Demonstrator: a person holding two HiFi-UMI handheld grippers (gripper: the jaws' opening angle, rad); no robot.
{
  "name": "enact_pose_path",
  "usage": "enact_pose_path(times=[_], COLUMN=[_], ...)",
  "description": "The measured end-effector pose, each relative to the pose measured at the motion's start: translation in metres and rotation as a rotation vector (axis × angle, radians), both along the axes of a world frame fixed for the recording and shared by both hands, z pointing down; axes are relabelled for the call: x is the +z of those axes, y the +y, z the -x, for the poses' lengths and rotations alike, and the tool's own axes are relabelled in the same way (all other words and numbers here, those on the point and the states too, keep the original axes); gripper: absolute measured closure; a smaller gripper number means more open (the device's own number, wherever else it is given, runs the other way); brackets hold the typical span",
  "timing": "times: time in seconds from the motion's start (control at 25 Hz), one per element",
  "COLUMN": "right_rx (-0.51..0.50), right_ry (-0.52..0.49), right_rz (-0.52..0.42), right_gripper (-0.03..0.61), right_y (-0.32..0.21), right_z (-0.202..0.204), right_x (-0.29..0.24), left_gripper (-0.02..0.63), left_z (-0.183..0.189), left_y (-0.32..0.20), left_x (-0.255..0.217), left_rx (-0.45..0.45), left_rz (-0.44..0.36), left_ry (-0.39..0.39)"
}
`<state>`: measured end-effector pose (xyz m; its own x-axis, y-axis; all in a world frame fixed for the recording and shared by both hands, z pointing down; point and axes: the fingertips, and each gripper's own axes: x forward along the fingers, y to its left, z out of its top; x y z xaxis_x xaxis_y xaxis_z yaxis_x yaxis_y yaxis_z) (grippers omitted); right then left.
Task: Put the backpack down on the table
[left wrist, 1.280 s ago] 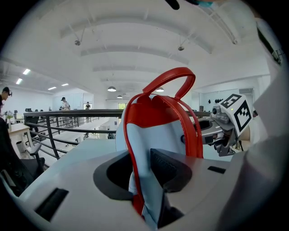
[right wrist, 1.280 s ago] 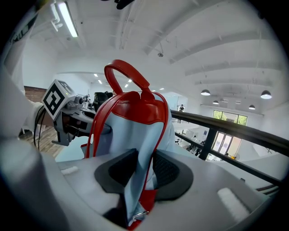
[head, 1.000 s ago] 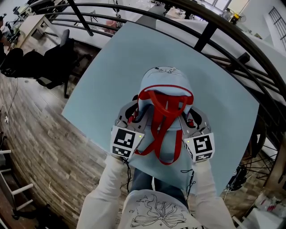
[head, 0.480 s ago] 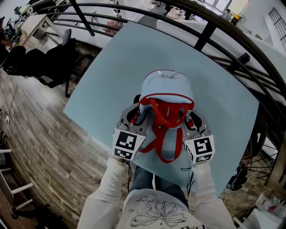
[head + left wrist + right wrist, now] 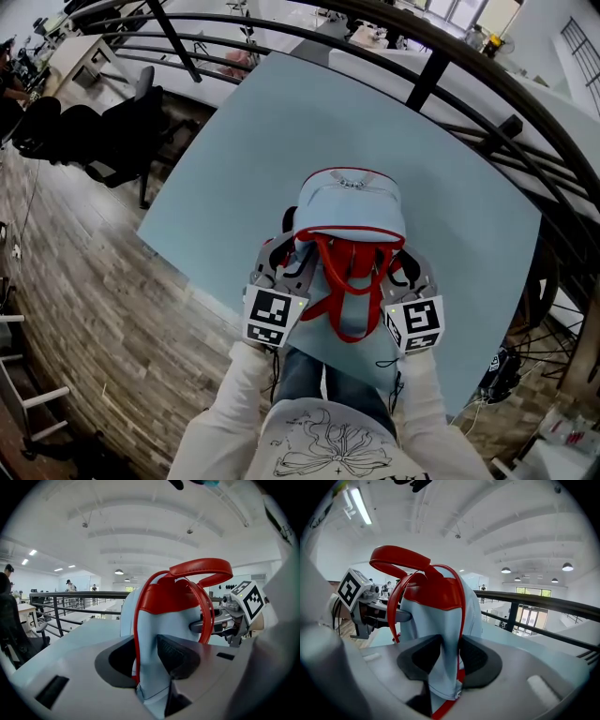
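Note:
A light-blue backpack with red straps and a red top handle stands upright on the pale-blue table, close to its near edge. My left gripper grips the pack's left side and my right gripper its right side. In the left gripper view a fold of blue fabric with red piping fills the gap of my left gripper, whose jaws are opening. In the right gripper view a narrower blue fold is pinched in my right gripper, whose jaws are also opening.
A black metal railing curves round the table's far and right sides. A black office chair stands on the wooden floor at the left. The person's legs are at the table's near edge.
The backpack and both grippers have slid along the table toward the near edge and the person. Both grippers keep hold of the pack's sides.

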<state>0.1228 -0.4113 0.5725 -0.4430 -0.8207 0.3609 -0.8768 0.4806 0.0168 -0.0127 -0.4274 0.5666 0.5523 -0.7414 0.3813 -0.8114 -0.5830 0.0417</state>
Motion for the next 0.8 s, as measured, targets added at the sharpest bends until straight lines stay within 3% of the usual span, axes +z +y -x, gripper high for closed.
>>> enact_pose_path(times=[0.32, 0.8], right_rx=[0.045, 0.145], right_ry=[0.014, -0.064], right_rz=[0.025, -0.111], right_gripper=[0.418, 0.413], right_y=[0.002, 0.013], right_z=[0.001, -0.023], right_x=[-0.002, -0.066], left_gripper=[0.472, 0.472], left_z=[0.006, 0.027], left_y=[0.004, 0.012], left_x=[-0.004, -0.061], left_rx=[-0.057, -0.189], left_rz=[0.010, -0.075], left_ry=[0.005, 0.065])
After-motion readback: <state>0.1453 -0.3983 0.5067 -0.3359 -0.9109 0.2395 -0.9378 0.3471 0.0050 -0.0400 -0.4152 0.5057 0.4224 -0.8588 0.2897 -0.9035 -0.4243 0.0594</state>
